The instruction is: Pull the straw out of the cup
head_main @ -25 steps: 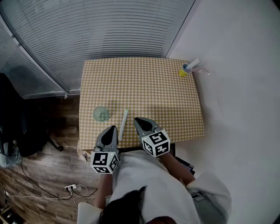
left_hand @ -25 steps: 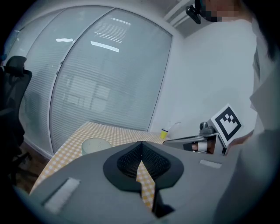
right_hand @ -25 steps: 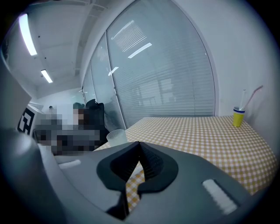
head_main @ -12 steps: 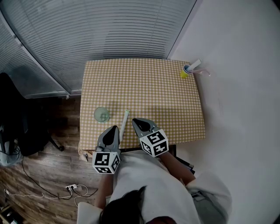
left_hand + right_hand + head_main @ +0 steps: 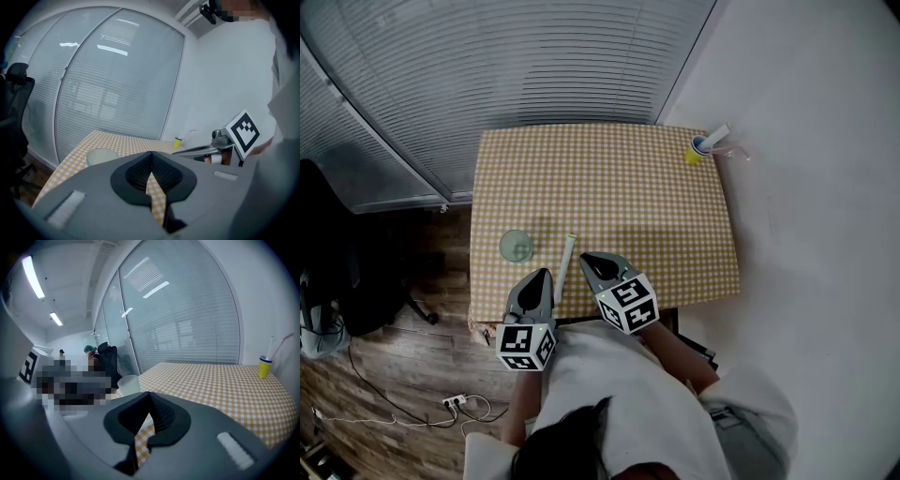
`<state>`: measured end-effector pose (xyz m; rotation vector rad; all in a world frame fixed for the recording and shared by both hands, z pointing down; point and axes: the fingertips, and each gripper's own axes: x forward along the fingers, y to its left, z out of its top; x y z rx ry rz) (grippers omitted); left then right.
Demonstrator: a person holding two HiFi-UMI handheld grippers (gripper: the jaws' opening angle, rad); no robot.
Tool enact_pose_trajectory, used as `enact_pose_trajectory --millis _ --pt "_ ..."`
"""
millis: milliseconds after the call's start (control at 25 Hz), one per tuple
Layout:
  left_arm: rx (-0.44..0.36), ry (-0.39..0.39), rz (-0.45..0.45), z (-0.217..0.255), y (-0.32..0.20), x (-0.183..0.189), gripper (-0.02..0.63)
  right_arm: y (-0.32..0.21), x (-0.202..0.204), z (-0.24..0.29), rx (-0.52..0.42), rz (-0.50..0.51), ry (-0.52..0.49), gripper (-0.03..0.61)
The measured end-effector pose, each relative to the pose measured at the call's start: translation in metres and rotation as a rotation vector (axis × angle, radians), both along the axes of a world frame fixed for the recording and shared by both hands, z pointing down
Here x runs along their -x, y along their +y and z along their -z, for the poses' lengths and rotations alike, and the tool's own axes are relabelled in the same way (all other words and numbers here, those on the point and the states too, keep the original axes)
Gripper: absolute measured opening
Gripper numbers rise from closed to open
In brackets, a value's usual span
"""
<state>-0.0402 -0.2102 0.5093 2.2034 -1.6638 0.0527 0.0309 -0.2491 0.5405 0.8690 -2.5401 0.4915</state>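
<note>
Cup (image 5: pixel 517 245), clear and apparently empty, stands left of centre in the head view, just above the left gripper (image 5: pixel 542 275), whose jaws are closed on nothing. Right of it a pale straw (image 5: pixel 565 262) lies flat on the checked table (image 5: pixel 628 187), outside that cup, long axis running up-frame, between both gripper tips. The right gripper (image 5: pixel 586 259) is likewise closed and empty. Upper right, a yellow cup (image 5: pixel 695 152) stands well apart.
</note>
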Motion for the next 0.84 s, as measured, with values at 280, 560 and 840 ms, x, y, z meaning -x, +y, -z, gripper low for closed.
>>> enact_pose_trajectory --millis 280,560,840 --pt "0.009 0.001 -0.003 -0.002 0.000 0.001 0.012 0.000 0.003 0.000 0.004 0.005 0.005 0.006" --pt "0.022 0.009 0.003 -0.006 0.004 0.002 0.012 0.002 0.005 -0.001 0.010 0.013 0.003 0.006" --pt "0.022 0.005 -0.024 -0.008 0.012 -0.002 0.012 0.009 0.006 -0.001 0.010 0.004 0.000 0.006"
